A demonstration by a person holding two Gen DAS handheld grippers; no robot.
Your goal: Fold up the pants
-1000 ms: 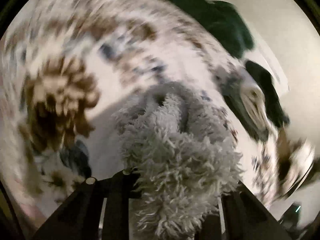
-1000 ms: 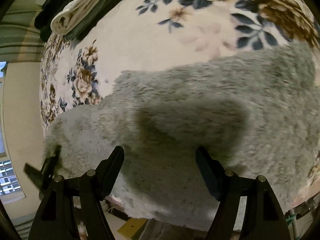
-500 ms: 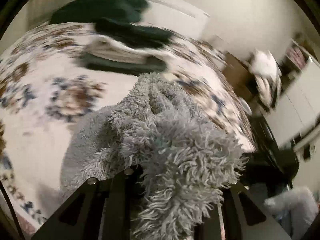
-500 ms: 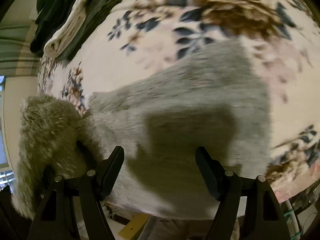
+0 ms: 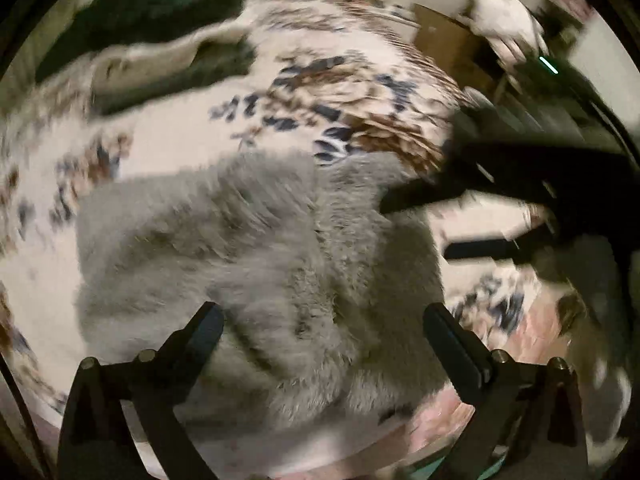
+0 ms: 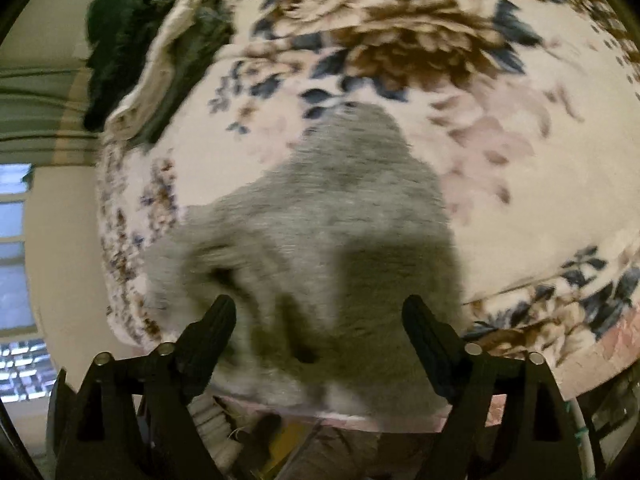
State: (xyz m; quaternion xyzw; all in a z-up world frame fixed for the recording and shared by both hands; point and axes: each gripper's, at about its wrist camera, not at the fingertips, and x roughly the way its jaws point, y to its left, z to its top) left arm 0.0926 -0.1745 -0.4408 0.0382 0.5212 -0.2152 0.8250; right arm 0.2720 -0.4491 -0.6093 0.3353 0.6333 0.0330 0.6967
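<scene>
The grey fluffy pants (image 5: 256,256) lie folded over in a thick bundle on the floral bedspread (image 5: 192,136), near its front edge. My left gripper (image 5: 324,328) is open and empty just above the bundle. The right gripper (image 5: 416,220) shows at the right of the left wrist view, open, its fingers beside the pants' right edge. In the right wrist view the pants (image 6: 320,248) lie ahead of my open right gripper (image 6: 320,320), which holds nothing.
A pile of dark green and cream clothes (image 5: 152,44) lies at the far side of the bed, also in the right wrist view (image 6: 148,56). Furniture and clutter (image 5: 500,40) stand beyond the bed's right side. A window (image 6: 16,248) is at left.
My left gripper carried the pants' end across, opened and let it go; the fabric now lies folded over on the bed. My right gripper stayed open and the view shifted.
</scene>
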